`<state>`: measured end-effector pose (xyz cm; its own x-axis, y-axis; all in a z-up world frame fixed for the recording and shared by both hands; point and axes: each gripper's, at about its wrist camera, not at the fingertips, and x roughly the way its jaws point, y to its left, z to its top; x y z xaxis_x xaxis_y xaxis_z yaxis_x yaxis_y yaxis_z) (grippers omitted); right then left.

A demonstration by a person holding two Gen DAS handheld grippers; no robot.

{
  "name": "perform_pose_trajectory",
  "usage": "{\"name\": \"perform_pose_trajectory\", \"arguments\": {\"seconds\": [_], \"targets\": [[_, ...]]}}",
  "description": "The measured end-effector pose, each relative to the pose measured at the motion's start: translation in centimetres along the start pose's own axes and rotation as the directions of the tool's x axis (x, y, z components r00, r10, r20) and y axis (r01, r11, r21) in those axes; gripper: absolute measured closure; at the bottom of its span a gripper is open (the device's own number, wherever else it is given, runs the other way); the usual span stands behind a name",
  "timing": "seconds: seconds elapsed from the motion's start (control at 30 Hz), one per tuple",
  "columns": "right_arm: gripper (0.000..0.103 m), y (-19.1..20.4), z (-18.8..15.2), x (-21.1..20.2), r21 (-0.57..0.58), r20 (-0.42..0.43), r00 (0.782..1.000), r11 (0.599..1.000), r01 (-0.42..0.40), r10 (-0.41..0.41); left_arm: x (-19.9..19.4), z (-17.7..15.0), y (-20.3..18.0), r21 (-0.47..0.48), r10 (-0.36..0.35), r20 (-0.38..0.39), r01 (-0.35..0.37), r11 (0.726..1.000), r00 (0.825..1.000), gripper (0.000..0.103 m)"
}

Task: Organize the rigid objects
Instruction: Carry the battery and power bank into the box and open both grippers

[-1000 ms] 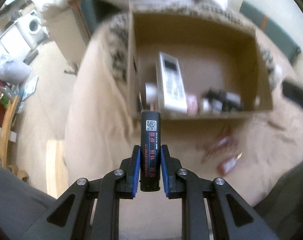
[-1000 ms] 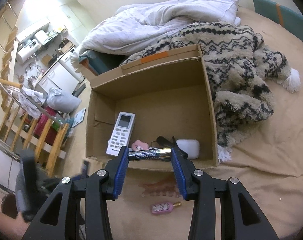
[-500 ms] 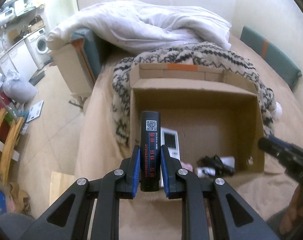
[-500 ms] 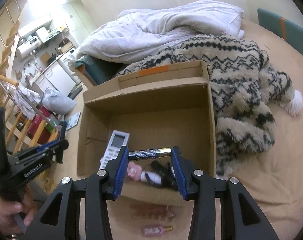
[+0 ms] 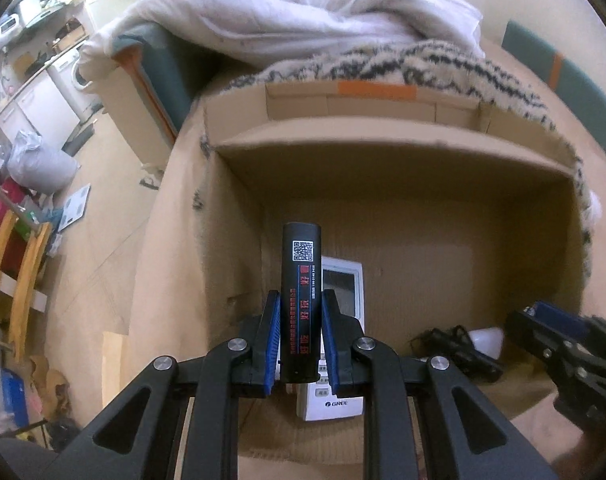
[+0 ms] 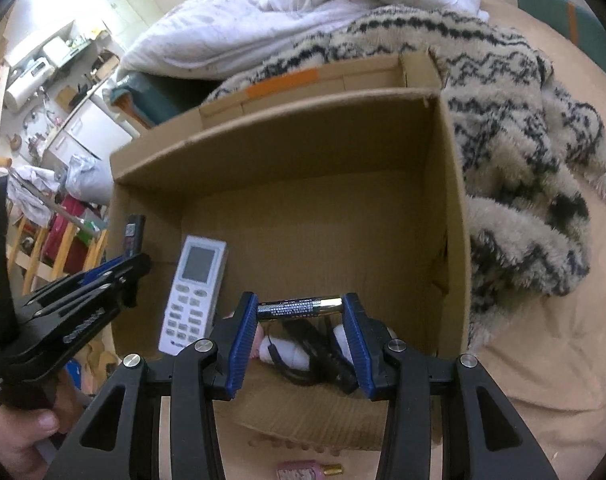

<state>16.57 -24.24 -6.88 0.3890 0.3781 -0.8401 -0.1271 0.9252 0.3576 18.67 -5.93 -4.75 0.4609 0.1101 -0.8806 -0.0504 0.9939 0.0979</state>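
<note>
My left gripper point(image 5: 301, 316) is shut on a black cylindrical stick with a QR code and red print point(image 5: 301, 280), held upright over the left side of an open cardboard box point(image 5: 383, 148). My right gripper point(image 6: 301, 312) is shut on a black and gold battery point(image 6: 303, 307), held crosswise over the same box point(image 6: 287, 132). Inside lie a white Gree remote point(image 6: 193, 292), a black cable point(image 6: 307, 352), a pink item and a white case point(image 5: 485, 340). The left gripper also shows in the right wrist view point(image 6: 103, 276).
The box stands on a tan bed sheet point(image 6: 543, 340). A patterned fuzzy blanket point(image 6: 523, 120) and a white duvet point(image 5: 303, 12) lie behind and right of it. A small pink bottle point(image 6: 303, 470) lies in front of the box. The bed edge and floor point(image 5: 103, 200) are left.
Both grippers have moved forward and lower over the box opening, each still holding its object. The box fills more of both views.
</note>
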Motion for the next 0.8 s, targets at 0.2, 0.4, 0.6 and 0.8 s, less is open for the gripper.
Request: {"name": "perform_pose_trajectory", "arguments": {"seconds": [0.2, 0.4, 0.6, 0.8], "targets": [[0.058, -0.5, -0.4, 1.0, 0.031, -0.049, 0.999, 1.0, 0.004, -0.002, 1.6, -0.5, -0.6, 0.008, 0.016, -0.032, -0.016, 1.0, 0.999, 0.085], [0.058, -0.9, -0.4, 1.6, 0.056, -0.074, 0.997, 0.998, 0.012, -0.008, 2.2, -0.5, -0.9, 0.014, 0.031, -0.044, -0.031, 0.999, 0.999, 0.085], [0.058, -1.0, -0.3, 1.4, 0.066, -0.068, 0.998, 0.998, 0.004, 0.0, 2.4, -0.9, -0.9, 0.015, 0.036, -0.057, -0.035, 0.999, 0.998, 0.085], [0.057, -1.1, 0.0, 0.7, 0.081, -0.031, 0.999, 0.996, -0.03, 0.033, 2.1, -1.3, -0.7, 0.005, 0.034, -0.065, -0.033, 0.999, 0.997, 0.085]]}}
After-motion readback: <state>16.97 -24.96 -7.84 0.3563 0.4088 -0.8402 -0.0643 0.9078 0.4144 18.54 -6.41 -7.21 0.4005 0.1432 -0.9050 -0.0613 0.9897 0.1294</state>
